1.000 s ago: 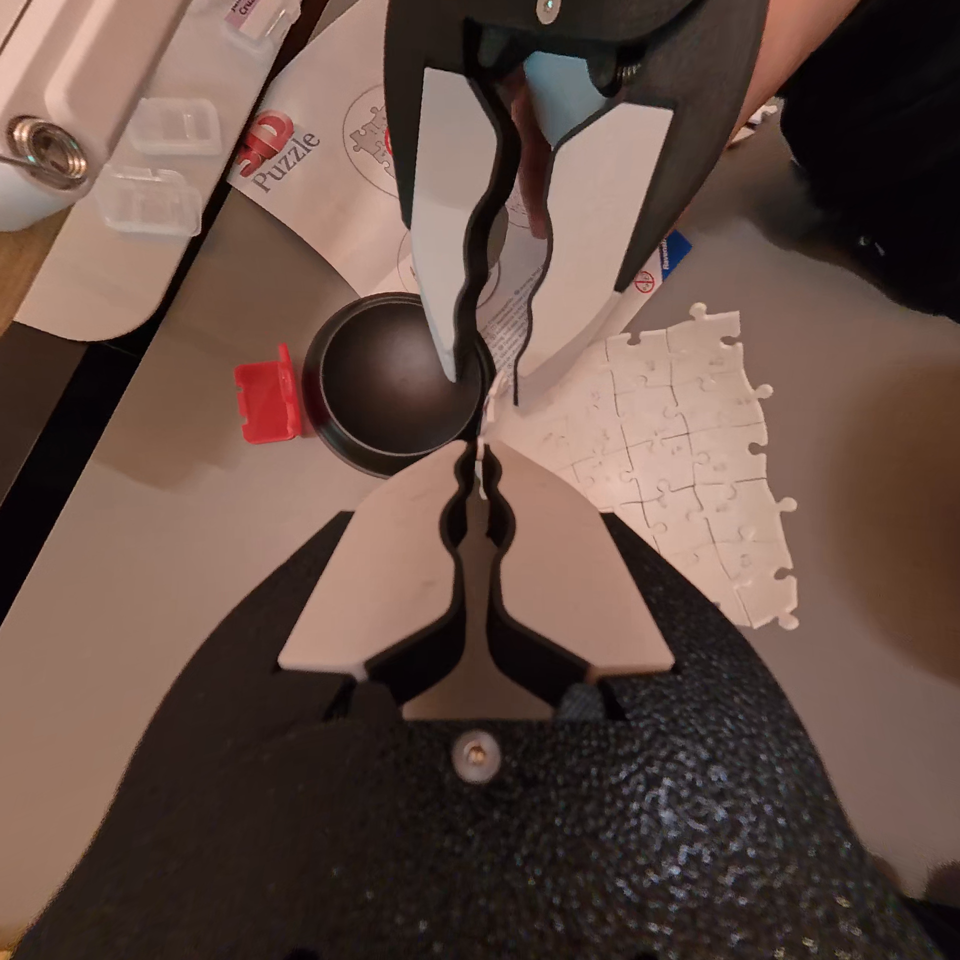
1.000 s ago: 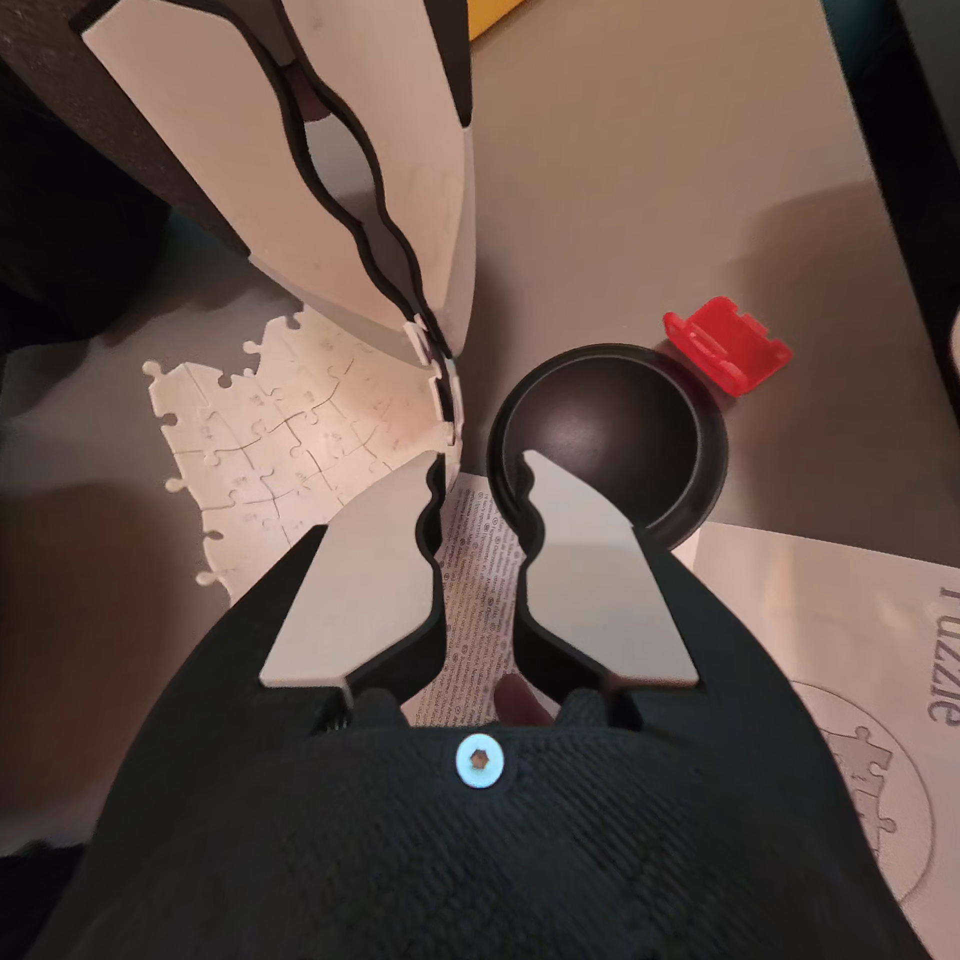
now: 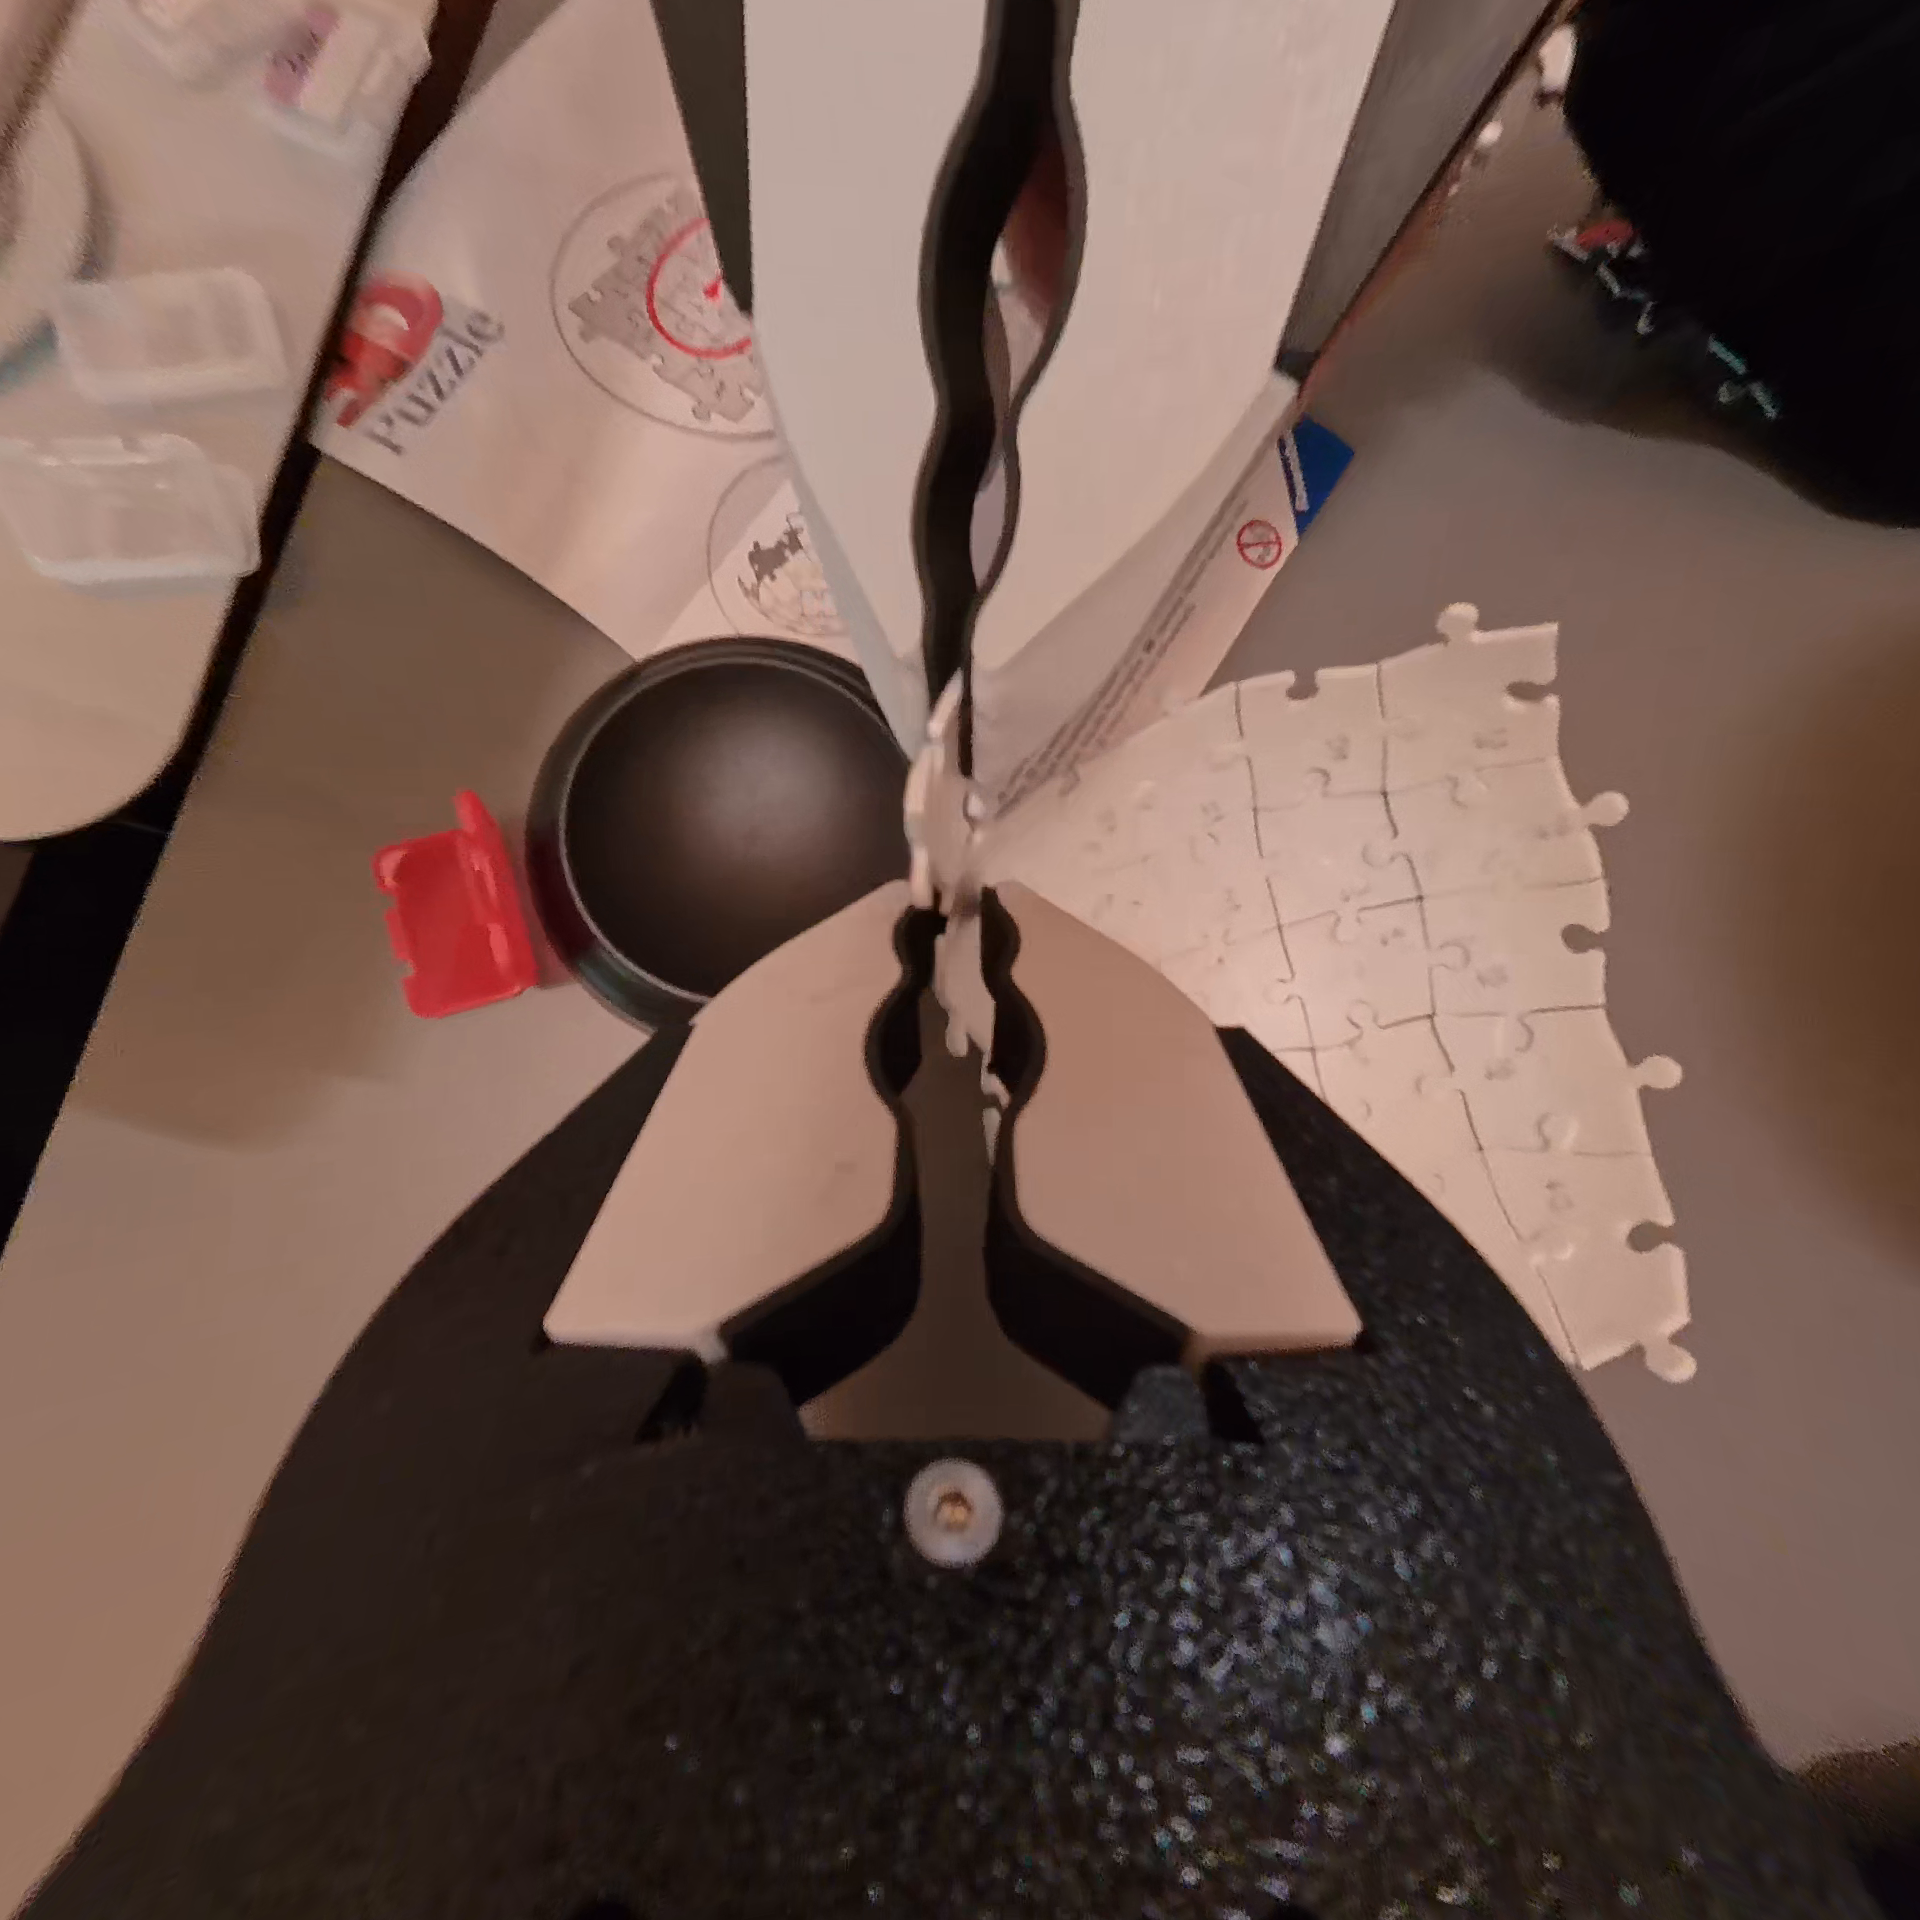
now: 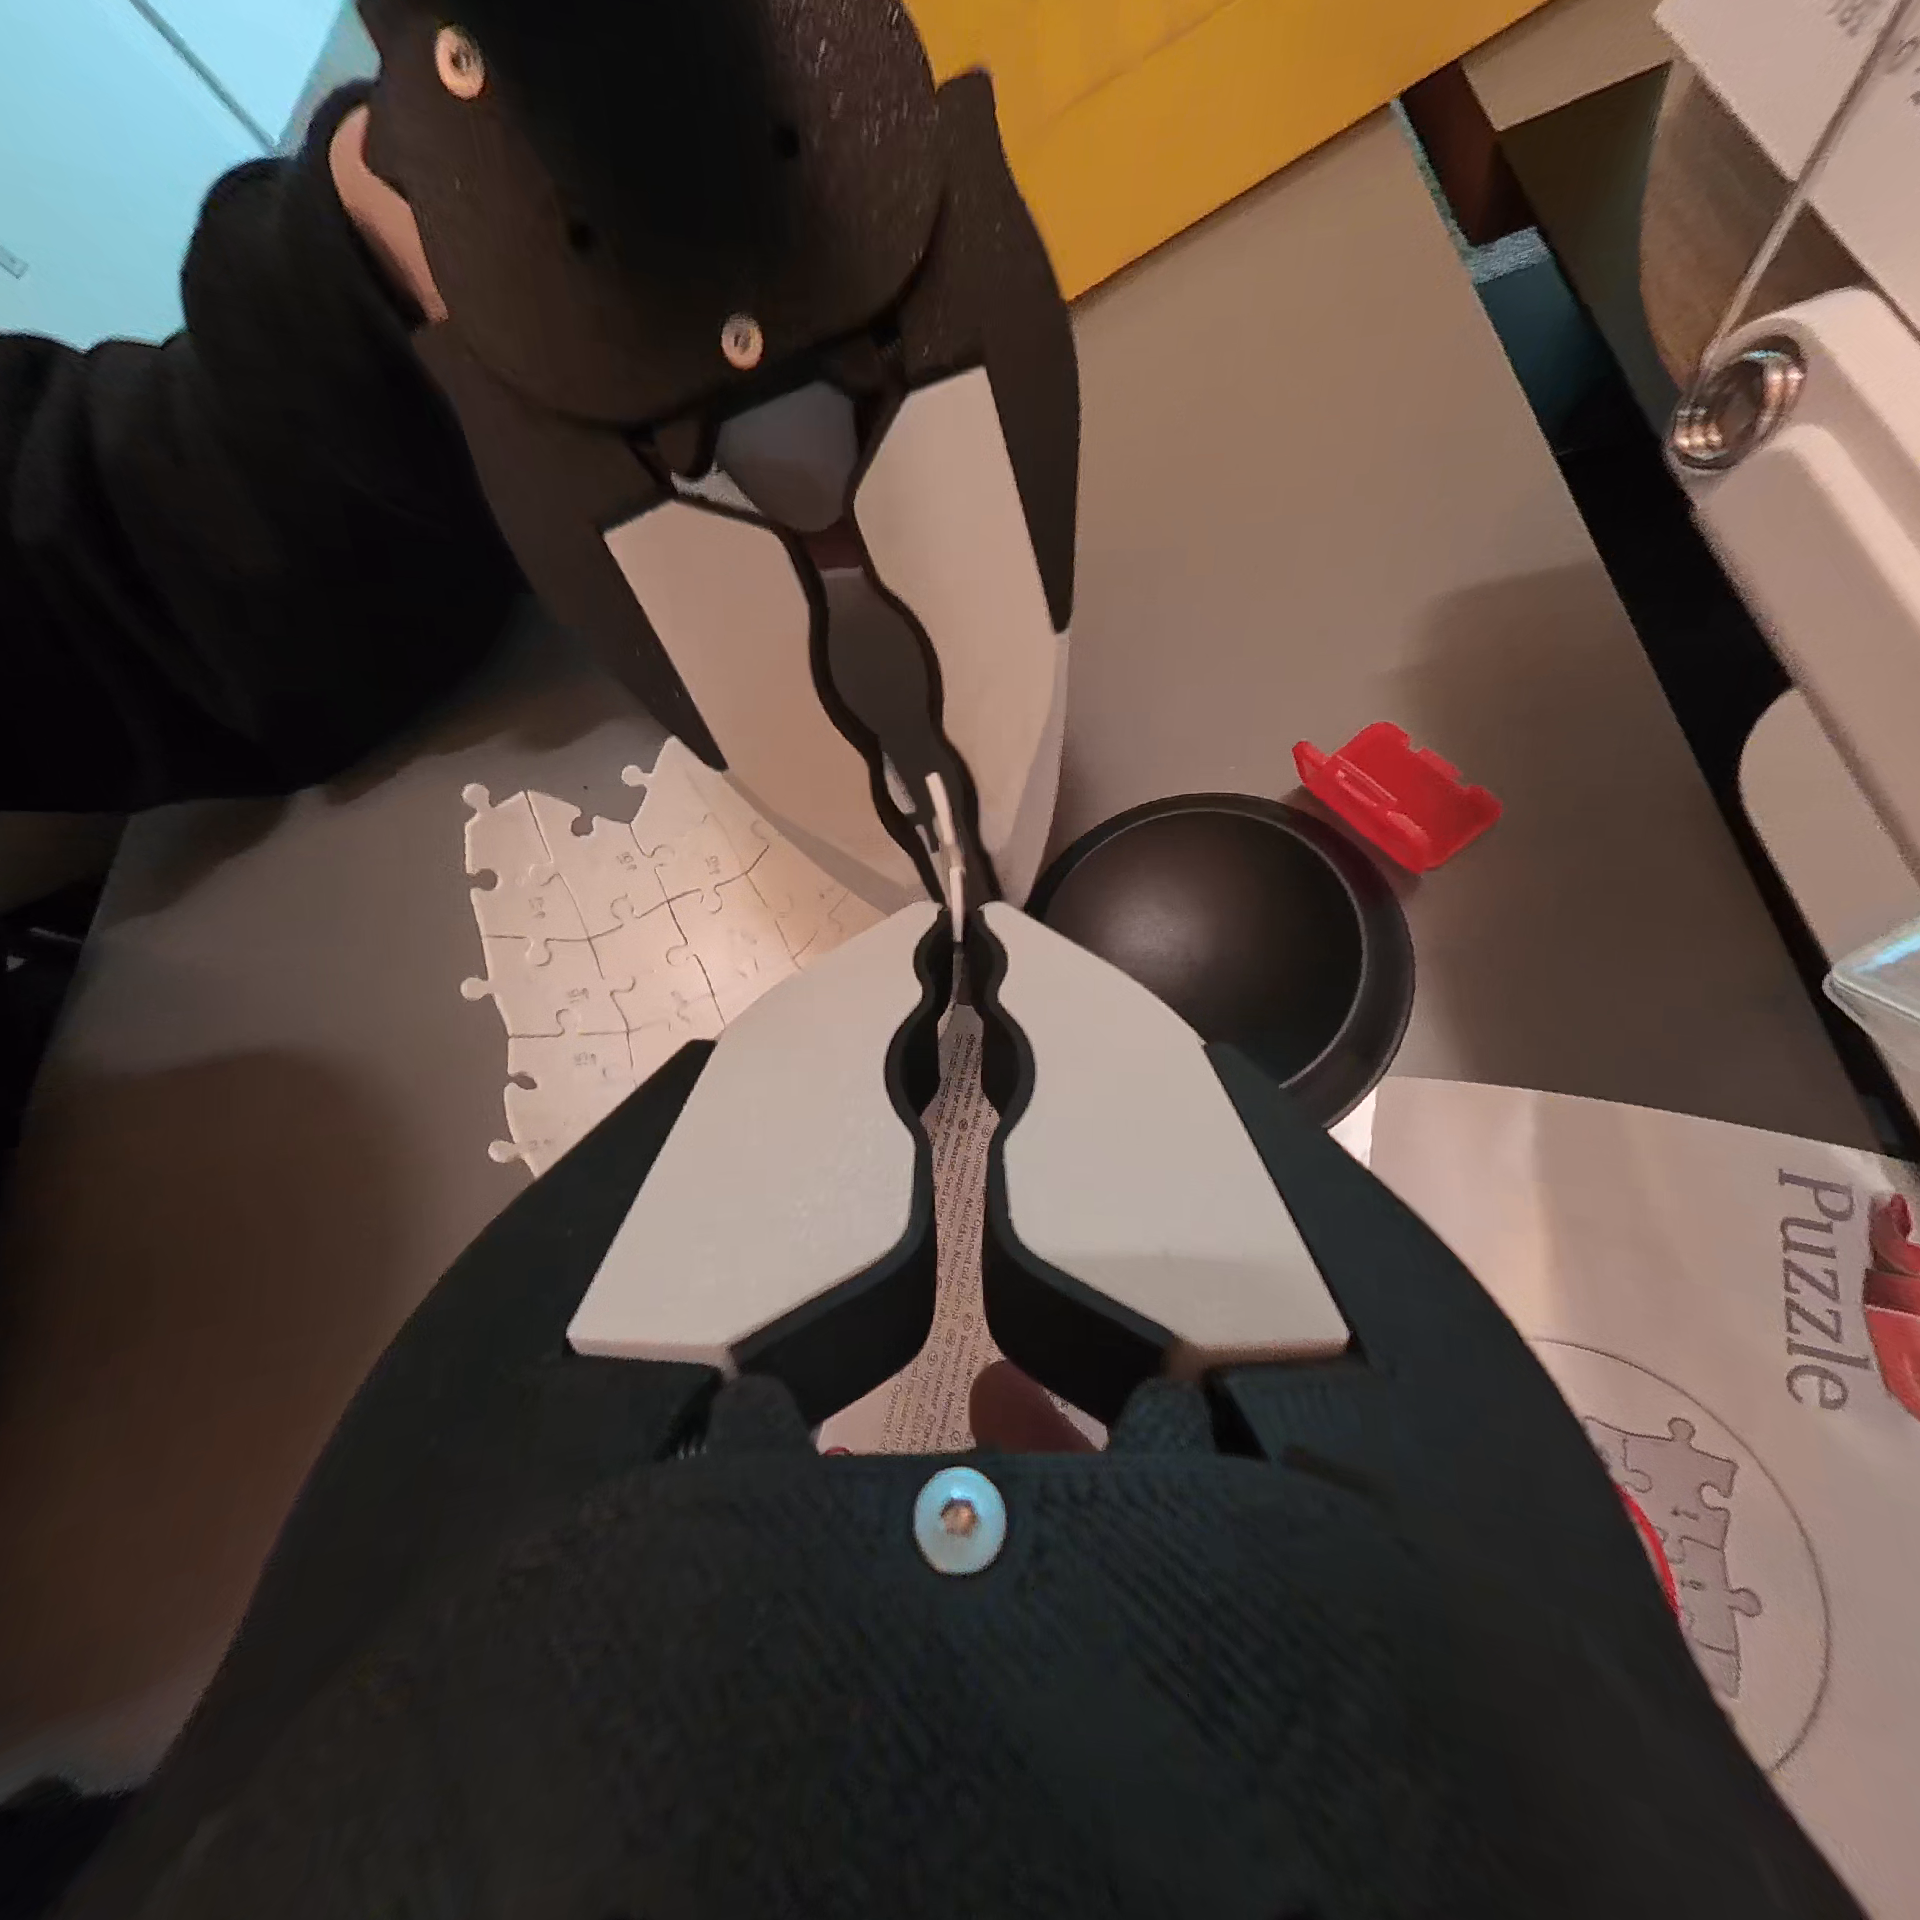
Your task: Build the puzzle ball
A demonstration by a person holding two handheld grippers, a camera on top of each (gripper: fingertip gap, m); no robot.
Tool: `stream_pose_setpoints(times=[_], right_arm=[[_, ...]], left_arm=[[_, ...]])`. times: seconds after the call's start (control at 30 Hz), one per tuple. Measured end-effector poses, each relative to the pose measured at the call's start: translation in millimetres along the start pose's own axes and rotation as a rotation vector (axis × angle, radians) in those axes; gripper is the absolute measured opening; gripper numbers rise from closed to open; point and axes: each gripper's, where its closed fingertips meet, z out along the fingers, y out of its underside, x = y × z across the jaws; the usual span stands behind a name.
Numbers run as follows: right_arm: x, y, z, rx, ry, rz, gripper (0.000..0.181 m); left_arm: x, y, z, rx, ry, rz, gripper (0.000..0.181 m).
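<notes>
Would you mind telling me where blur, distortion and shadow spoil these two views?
Left wrist view: motion blur smears the clear plastic boxes at the upper left, while the puzzle sheet is warmly lit and fairly sharp. Right wrist view: wide-angle bending curves the table edge, and a broad shadow darkens the table at the lower left.

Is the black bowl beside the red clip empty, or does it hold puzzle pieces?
Empty. The black bowl shows only its smooth dark inside in both views; the joined puzzle pieces lie outside it on the table.

Both tools' tips (image 3: 951, 914) on puzzle sheet (image 3: 1434, 966)
</notes>
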Motion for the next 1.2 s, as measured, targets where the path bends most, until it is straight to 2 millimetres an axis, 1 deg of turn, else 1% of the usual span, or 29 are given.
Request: stream_pose_setpoints(times=[0.07, 0.17, 0.27, 0.4, 0.53, 0.63, 0.73, 0.83, 0.93, 1.1, 1.2], right_arm=[[2.8, 1.0, -0.6, 0.012, 0.021, 0.040, 0.002], [2.5, 5.7, 0.7, 0.031, 0.021, 0.073, 0.002], [2.1, 2.0, 2.3, 0.071, 0.001, 0.104, 0.002], [4.9, 4.5, 3.7, 0.073, 0.010, 0.122, 0.002], [4.7, 5.5, 6.6, 0.084, -0.012, 0.142, 0.002], [5.2, 6.3, 8.0, 0.084, -0.014, 0.152, 0.002], [4.6, 5.2, 10.1, 0.089, -0.017, 0.150, 0.002], [4.5, 4.7, 10.4, 0.086, -0.009, 0.146, 0.002], [5.0, 4.8, 10.6, 0.084, -0.002, 0.129, 0.002], [6.3, 5.9, 11.2, 0.079, 0.014, 0.099, 0.002], [8.7, 7.8, 11.7, 0.065, 0.036, 0.087, 0.002]], left_arm=[[-2.7, 4.6, 1.2, -0.023, -0.008, -0.023, 0.007], [-2.5, 3.6, -0.3, -0.009, 0.012, -0.070, 0.006], [-3.0, 4.5, -1.6, -0.009, 0.012, -0.093, 0.005], [-4.5, 7.6, -2.8, -0.016, 0.020, -0.131, 0.005], [-4.8, 9.0, -3.3, -0.011, 0.033, -0.150, 0.005], [-5.4, 6.6, -4.2, 0.006, 0.029, -0.130, 0.006], [-2.1, 1.7, -4.0, 0.033, 0.044, -0.116, 0.009], [-3.6, 2.0, -3.8, 0.032, 0.036, -0.122, 0.005], [-4.2, 2.2, -3.4, 0.033, 0.042, -0.137, 0.005], [-3.0, 1.6, -3.1, 0.048, 0.068, -0.142, 0.009], [-4.0, -2.9, -3.3, 0.077, 0.068, -0.156, 0.012]])
